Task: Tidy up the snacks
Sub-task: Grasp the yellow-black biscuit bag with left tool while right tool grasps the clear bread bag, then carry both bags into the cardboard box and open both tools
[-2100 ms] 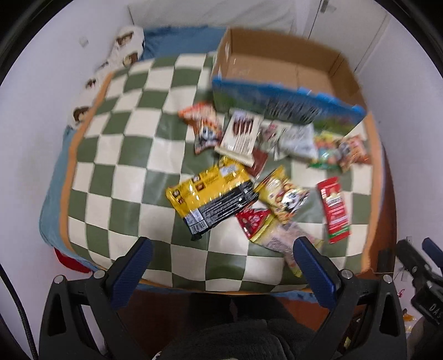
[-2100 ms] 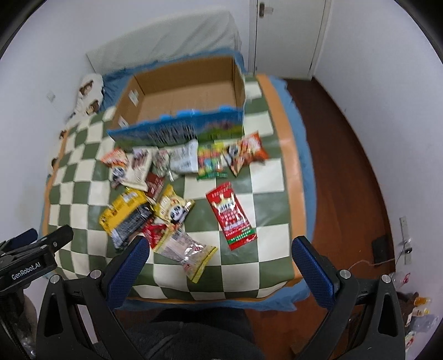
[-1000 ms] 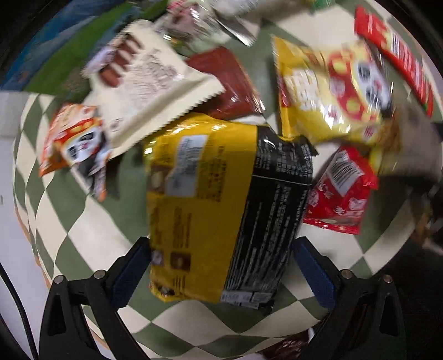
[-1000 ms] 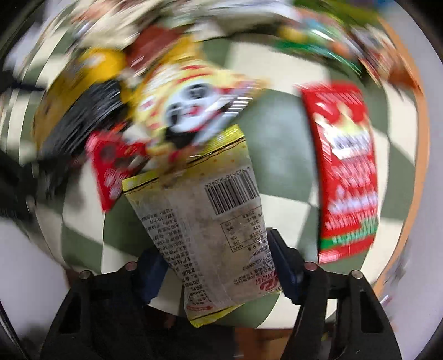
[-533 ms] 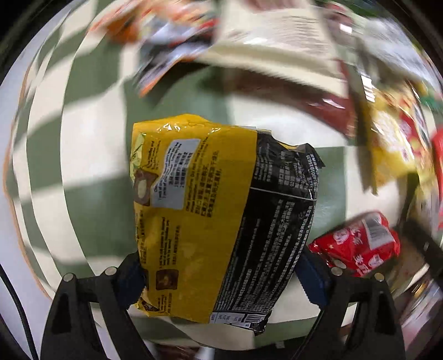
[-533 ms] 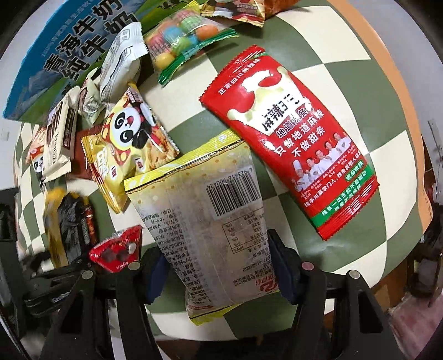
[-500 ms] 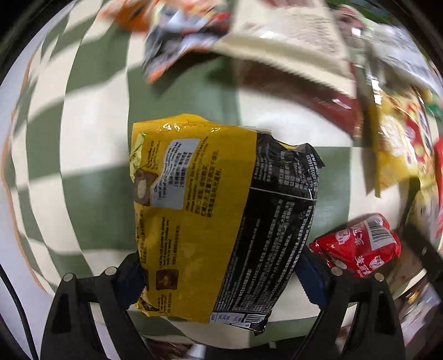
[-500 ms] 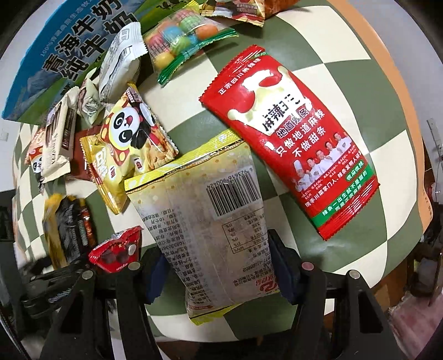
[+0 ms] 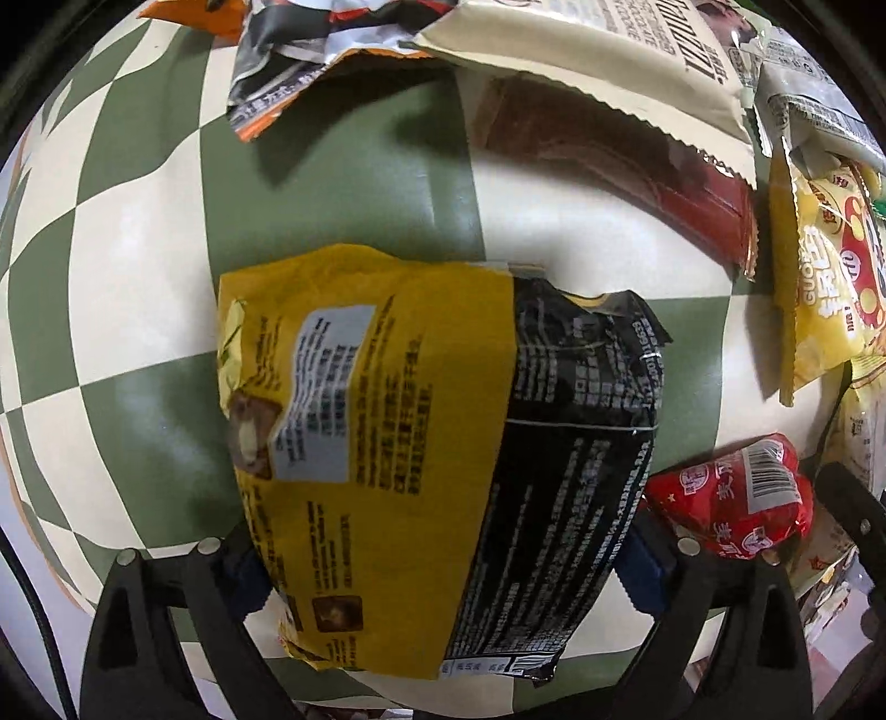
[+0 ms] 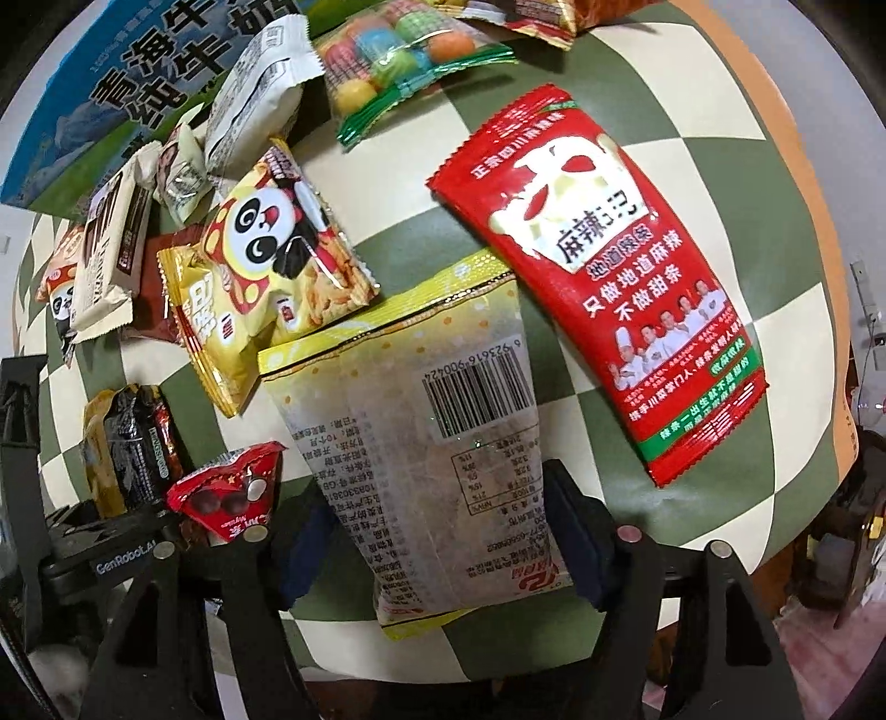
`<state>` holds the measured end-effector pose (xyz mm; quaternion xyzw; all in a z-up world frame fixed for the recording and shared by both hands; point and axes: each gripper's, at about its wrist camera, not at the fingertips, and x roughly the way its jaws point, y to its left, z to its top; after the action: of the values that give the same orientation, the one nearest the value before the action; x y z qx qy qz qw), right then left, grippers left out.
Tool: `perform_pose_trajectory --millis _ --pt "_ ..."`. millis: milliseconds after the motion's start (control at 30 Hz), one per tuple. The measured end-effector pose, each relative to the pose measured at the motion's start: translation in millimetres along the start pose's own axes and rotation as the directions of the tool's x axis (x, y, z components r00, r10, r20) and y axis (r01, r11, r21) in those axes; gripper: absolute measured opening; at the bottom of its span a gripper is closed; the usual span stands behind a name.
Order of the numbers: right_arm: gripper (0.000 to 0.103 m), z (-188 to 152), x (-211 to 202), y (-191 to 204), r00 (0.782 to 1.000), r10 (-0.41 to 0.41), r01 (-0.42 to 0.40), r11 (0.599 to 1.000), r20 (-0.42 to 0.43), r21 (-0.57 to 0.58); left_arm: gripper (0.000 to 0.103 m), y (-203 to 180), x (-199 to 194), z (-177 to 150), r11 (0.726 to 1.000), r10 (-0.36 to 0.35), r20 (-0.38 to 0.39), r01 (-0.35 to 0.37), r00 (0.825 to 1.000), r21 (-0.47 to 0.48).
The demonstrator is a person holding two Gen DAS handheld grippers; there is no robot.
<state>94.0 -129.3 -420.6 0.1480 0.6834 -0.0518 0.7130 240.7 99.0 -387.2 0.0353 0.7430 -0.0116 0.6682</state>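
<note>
Both grippers pinch a packet each; step in hand looks like the lift toward the box.

Left gripper (image 9: 443,559): jaws closed against the two long sides of the yellow-and-black bag (image 9: 437,443), near its bottom seal. Bag is puffy, crinkled foil, so the hold is likely soft. Advice: lift straight, slowly, keep the squeeze steady so the film does not slide out. A small red pouch (image 9: 731,498) lies just beside it at 3 o'clock and may drag along.

Right gripper (image 10: 443,531): jaws pressed on the pale yellow packet (image 10: 421,443), flat, matte, barcode side up. Its far end touches the panda bag (image 10: 277,260) at 11 o'clock and the long red sachet (image 10: 603,277) at 1 o'clock; whether it lies under them I cannot tell. Pull back first, then raise.

Surface: checked cloth (image 10: 720,99), green and cream, smooth.

Farther, 11 o'clock: blue printed carton (image 10: 122,88), stiff card, the probable destination. Coloured candy bag (image 10: 398,50) at 12 o'clock, glossy, lumpy.
</note>
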Motion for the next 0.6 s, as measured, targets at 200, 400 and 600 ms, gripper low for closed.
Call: perform_pose_trajectory --millis 200,400,600 --pt "0.086 3.9 -12.8 -12.3 0.989 0.139 -0.136 0.989 -0.051 0.049 0.100 10.5 -10.0 6.9 0.999 -0.040 -0.019 0.040 0.999 -0.002" --pt "0.086 10.5 -15.4 -15.2 0.994 0.102 -0.102 0.995 -0.042 0.003 0.100 11.5 -11.3 13.8 1.000 -0.022 -0.012 0.022 1.000 0.023" --pt "0.086 17.0 2.7 2.7 0.999 0.000 -0.004 0.996 -0.051 -0.089 0.092 20.9 -6.6 35.7 0.999 -0.043 0.031 0.044 0.999 -0.020"
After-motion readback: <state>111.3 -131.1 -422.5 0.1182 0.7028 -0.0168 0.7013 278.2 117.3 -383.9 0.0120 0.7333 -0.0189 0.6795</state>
